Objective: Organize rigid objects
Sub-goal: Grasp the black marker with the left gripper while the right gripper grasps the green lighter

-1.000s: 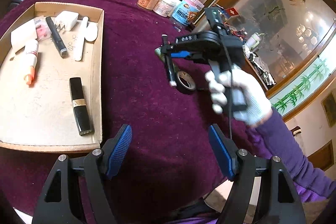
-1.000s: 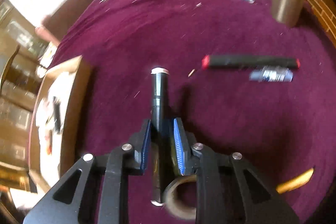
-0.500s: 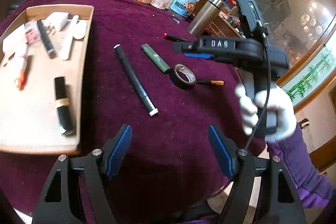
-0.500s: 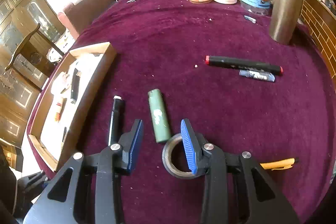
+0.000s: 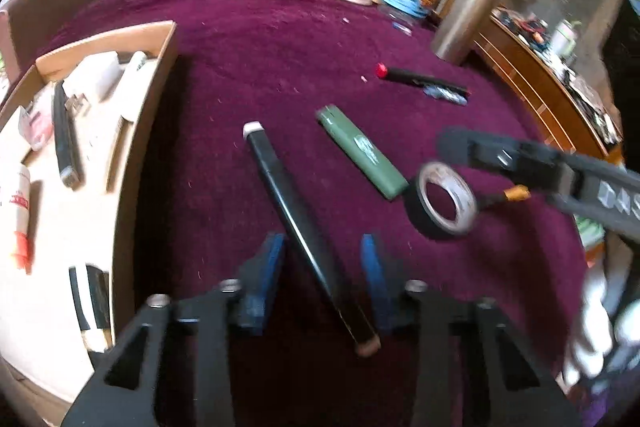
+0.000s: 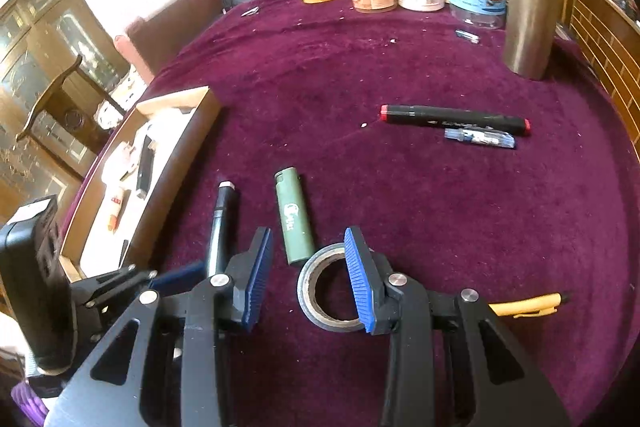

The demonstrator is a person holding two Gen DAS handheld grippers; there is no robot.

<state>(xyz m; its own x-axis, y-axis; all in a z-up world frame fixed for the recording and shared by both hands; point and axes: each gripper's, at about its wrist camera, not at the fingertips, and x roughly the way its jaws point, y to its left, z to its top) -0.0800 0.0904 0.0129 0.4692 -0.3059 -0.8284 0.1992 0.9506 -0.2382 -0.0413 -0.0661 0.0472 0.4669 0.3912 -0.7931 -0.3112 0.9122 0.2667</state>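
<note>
your left fingers (image 5: pixel 324 275) are closing around the black pen (image 5: pixel 296 223), not yet pressing; right fingers (image 6: pixel 308 275) stand apart above the purple tabletop (image 6: pixel 440 211), angled downward.

Long black pen (image 5: pixel 298 223), white-capped, flat and diagonal on the maroon bench beside the cardboard tray (image 5: pixel 160 75); green lighter (image 5: pixel 360 151) just right of it; black tape roll (image 5: pixel 440 203) at the lighter's near end
</note>
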